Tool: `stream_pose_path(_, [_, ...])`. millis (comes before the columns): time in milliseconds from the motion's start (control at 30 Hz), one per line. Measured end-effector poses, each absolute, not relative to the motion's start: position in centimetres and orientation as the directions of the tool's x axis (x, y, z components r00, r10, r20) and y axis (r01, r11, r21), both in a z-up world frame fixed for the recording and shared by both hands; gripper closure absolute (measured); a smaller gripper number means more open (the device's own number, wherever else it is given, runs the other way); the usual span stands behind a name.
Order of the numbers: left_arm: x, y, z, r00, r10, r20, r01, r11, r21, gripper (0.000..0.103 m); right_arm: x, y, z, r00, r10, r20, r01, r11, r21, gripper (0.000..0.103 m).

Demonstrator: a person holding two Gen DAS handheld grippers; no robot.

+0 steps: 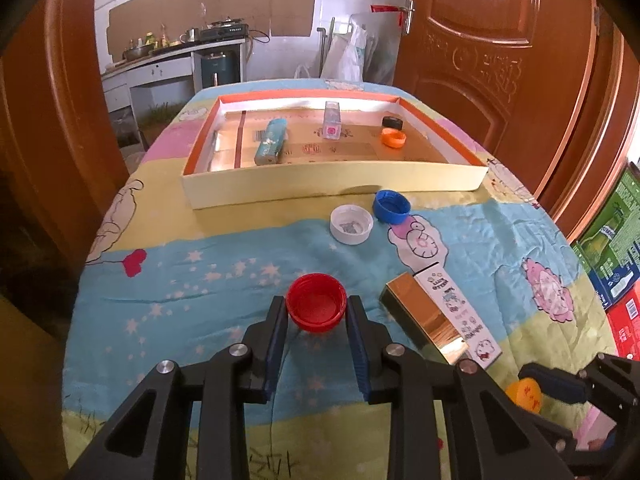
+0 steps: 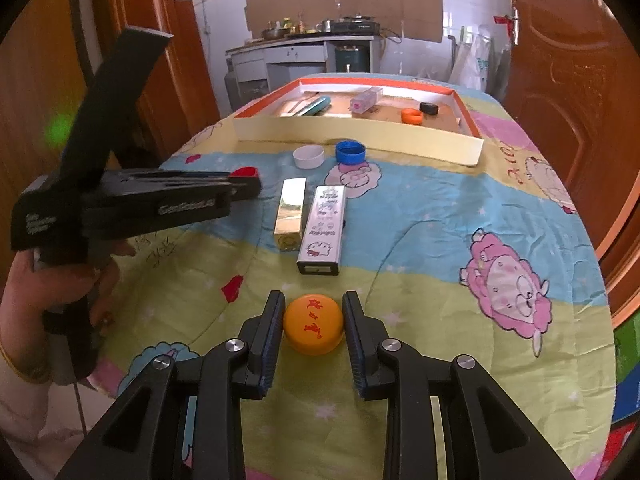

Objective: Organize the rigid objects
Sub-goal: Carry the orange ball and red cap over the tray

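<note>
Your left claw (image 1: 317,312) closes on the red cap (image 1: 316,307), your right claw (image 2: 313,320) on the orange cap (image 2: 313,325), both caps resting on the surface (image 2: 420,240).

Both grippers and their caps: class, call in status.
Left gripper straddles red cap; right gripper straddles orange cap. Grip unconfirmed on either. Tray ahead; white cap, blue cap before it.

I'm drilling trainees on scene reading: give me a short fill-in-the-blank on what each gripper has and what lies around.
The left gripper brackets the ____ cap.
The right gripper brackets a cap coloured ____.
The blue cap lies ____ the tray.

Missing: red; orange; outside
</note>
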State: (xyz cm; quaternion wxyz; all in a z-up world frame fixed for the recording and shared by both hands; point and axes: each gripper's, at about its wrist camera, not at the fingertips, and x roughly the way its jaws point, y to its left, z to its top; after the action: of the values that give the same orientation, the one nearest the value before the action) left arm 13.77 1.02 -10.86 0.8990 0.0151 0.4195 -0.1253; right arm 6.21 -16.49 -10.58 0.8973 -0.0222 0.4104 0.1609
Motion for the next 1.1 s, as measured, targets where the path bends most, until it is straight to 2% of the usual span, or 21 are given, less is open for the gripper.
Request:
stream_pose_path(600, [10.6, 0.8, -6.5, 0.68, -0.241, -0.692, 0.249, 0.964, -0.091, 0.073, 6.4, -17.7, -8.1, 0.655, 0.254, -0.711, -0.273, 0.958, 0.091, 0.073])
stream_pose_path(1100, [11.4, 1.4, -5.6, 0.686, -0.254, -0.682, 0.232, 0.964, -0.126, 0.073, 8.4, -18.4, -5.8, 0.689, 0.247, -0.681, -0.259, 0.962, 0.087, 0.073])
